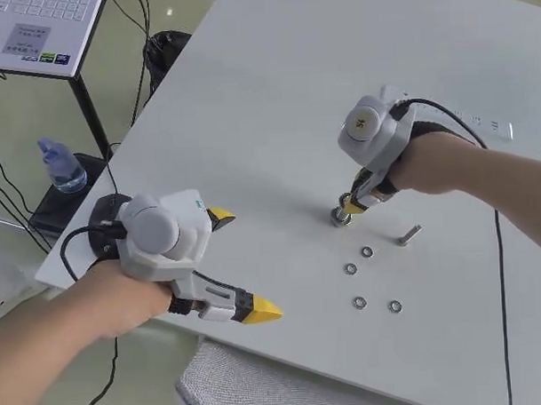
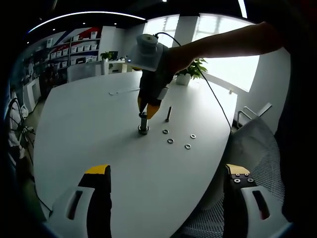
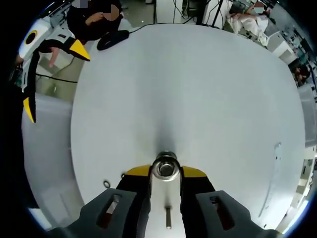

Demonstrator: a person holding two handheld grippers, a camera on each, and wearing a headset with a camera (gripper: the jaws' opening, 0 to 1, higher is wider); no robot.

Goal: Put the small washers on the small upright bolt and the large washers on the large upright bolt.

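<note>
The big bolt [image 1: 341,216] stands up on the white table [image 1: 276,96]. The right gripper [image 1: 352,202] comes down on it from above. In the right gripper view its two yellow tips sit tight against both sides of the bolt's round top [image 3: 166,168], so it is holding the bolt. Just beside the big bolt, a small bolt [image 1: 409,236] lies flat on its side. Four little washers [image 1: 367,251] lie loose on the table near both bolts. The left gripper [image 1: 244,264] is well apart, by the table's near edge, with its jaws spread wide and nothing between them.
</note>
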